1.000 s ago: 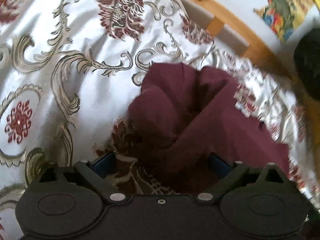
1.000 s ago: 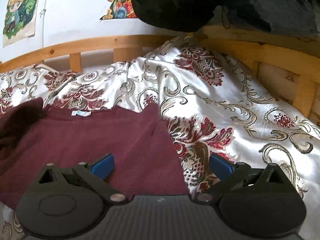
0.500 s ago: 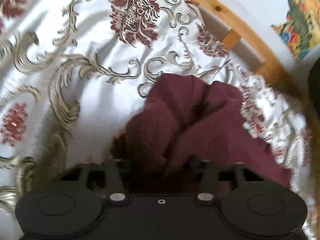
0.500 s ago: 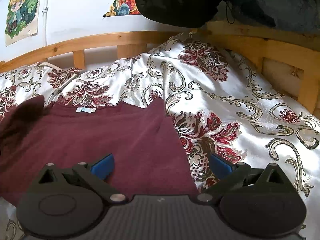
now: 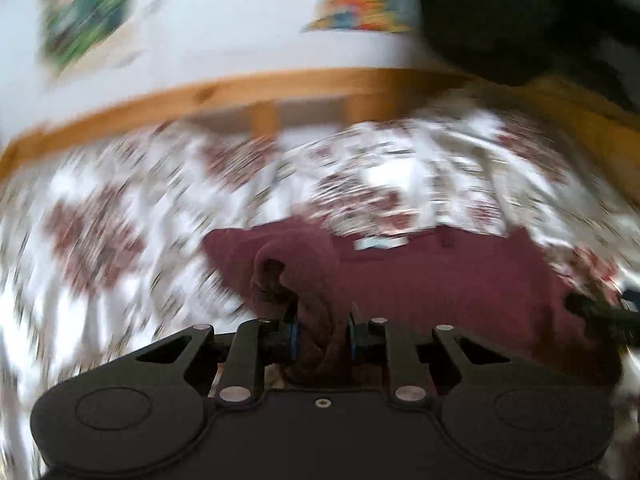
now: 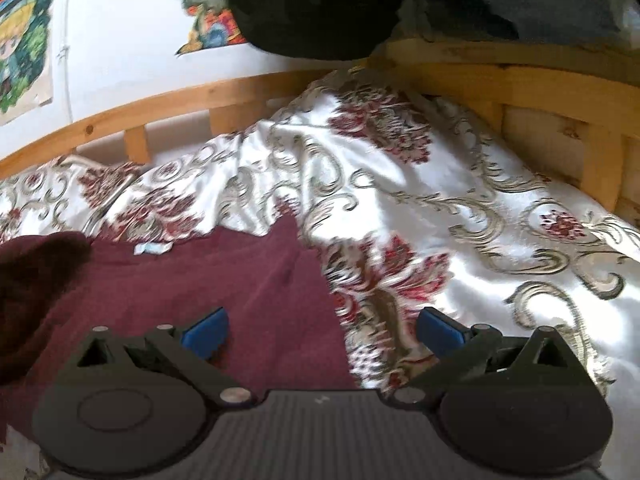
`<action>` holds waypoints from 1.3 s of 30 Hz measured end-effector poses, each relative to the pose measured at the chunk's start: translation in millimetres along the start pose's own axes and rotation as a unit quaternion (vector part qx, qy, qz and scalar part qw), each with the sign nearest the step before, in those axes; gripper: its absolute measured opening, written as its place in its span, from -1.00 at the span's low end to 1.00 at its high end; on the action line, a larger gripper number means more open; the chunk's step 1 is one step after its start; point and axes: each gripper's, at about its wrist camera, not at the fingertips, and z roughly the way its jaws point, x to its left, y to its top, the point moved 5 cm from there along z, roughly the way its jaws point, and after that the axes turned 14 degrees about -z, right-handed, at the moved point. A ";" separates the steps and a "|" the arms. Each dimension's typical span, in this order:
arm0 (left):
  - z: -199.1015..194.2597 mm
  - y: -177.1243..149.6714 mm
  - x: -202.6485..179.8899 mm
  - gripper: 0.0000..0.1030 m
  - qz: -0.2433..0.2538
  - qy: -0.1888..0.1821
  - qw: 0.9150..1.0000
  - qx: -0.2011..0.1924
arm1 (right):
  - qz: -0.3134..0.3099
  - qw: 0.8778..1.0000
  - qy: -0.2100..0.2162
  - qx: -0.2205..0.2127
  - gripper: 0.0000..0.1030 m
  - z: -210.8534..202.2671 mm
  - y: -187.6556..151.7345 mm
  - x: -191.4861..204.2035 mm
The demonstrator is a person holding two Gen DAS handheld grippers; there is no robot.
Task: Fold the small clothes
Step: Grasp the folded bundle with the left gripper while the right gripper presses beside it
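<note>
A maroon garment [image 6: 192,280] lies spread on a white floral bedspread [image 6: 420,208], with a small pale label [image 6: 152,249] at its far edge. My left gripper [image 5: 322,338] is shut on a bunched fold of the maroon garment [image 5: 304,276] and lifts it; this view is motion-blurred. My right gripper [image 6: 322,330] is open and empty, with its left blue pad [image 6: 206,330] over the garment's right part and its right pad [image 6: 440,330] over the bedspread. The lifted fold shows dark at the left of the right wrist view [image 6: 36,280].
A wooden bed rail [image 6: 160,104] runs along the far side and the right [image 6: 560,92]. A dark bulky fabric mass [image 6: 360,4] hangs above the rail. Colourful pictures [image 6: 24,44] hang on the white wall.
My left gripper closed on the bunched maroon fold and swung round with it, now facing the wall. The right gripper stayed open and shifted slightly over the garment's right edge.
</note>
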 end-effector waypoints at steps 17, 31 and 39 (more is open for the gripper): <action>-11.8 -71.0 -86.7 -0.28 0.158 -0.119 0.978 0.062 | 0.005 0.999 0.002 -0.032 1.00 2.7 9.0 -38.3; -36.2 -77.3 -58.6 0.77 0.128 -0.113 0.985 0.036 | 0.028 0.991 0.119 -0.061 1.00 -11.6 19.6 -6.5; -23.5 -76.8 -40.3 0.61 0.126 -0.090 0.987 0.050 | 0.085 0.958 0.272 -0.041 0.99 0.8 26.1 29.9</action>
